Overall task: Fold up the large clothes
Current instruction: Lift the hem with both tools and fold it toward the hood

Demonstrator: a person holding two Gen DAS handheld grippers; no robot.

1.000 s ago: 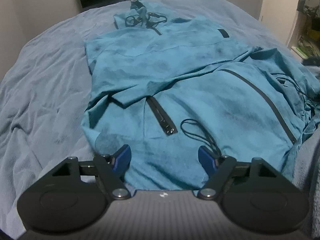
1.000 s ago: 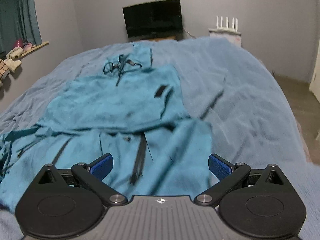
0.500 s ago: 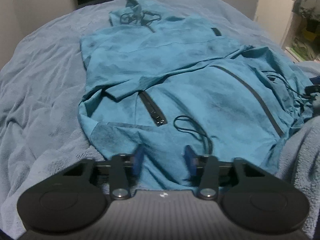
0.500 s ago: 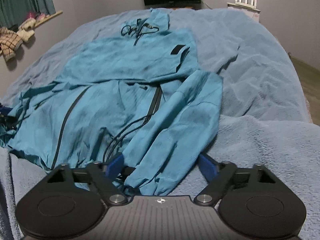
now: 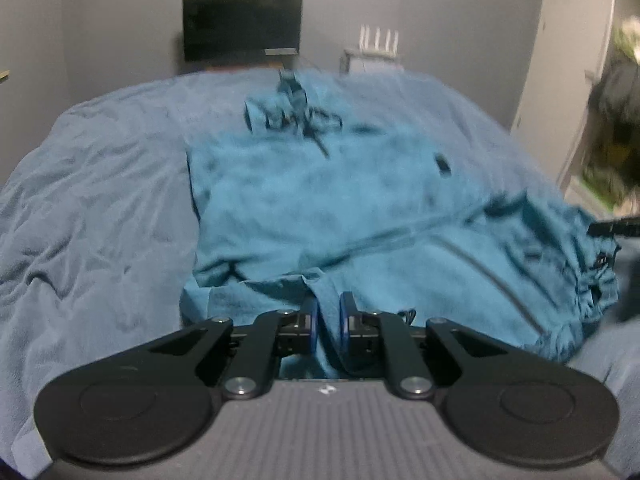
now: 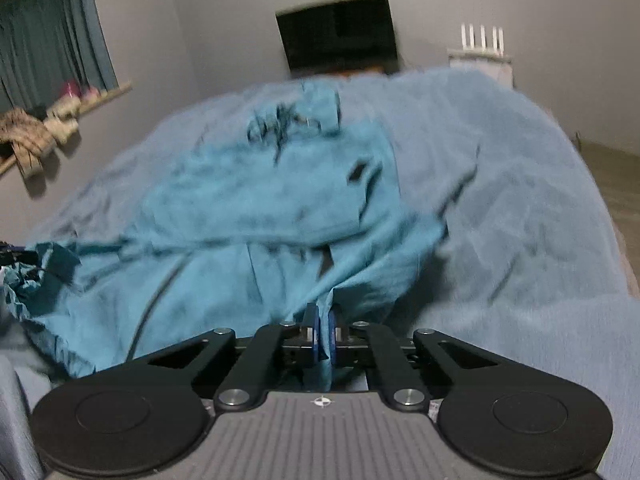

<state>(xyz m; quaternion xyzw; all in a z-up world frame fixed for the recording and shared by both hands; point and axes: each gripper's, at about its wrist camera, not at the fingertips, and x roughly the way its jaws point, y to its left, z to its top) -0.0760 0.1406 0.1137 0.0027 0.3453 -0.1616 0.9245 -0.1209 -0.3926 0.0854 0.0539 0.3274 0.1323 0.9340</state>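
Observation:
A large teal hooded jacket [image 5: 320,200] lies spread on a blue-grey bed, hood at the far end and hem toward me. It also shows in the right wrist view [image 6: 256,208]. My left gripper [image 5: 328,320] is shut on a fold of the hem at the jacket's left near corner. My right gripper [image 6: 323,328] is shut on the hem fabric at the right near corner, and the cloth rises in a ridge from its blue pads. The right gripper's tip shows at the far right of the left wrist view [image 5: 616,228]. Both views are motion-blurred.
The blue-grey blanket [image 5: 100,220] covers the whole bed. A dark TV [image 5: 240,28] and a white router [image 5: 378,44] stand against the far wall. A shelf with soft toys [image 6: 40,132] and a curtain are at the left wall. Floor [image 6: 616,168] lies right of the bed.
Both grippers went from open to shut on the jacket's hem. Both cameras tilted up, so the far wall and TV now show, and the hem fabric is bunched and lifted.

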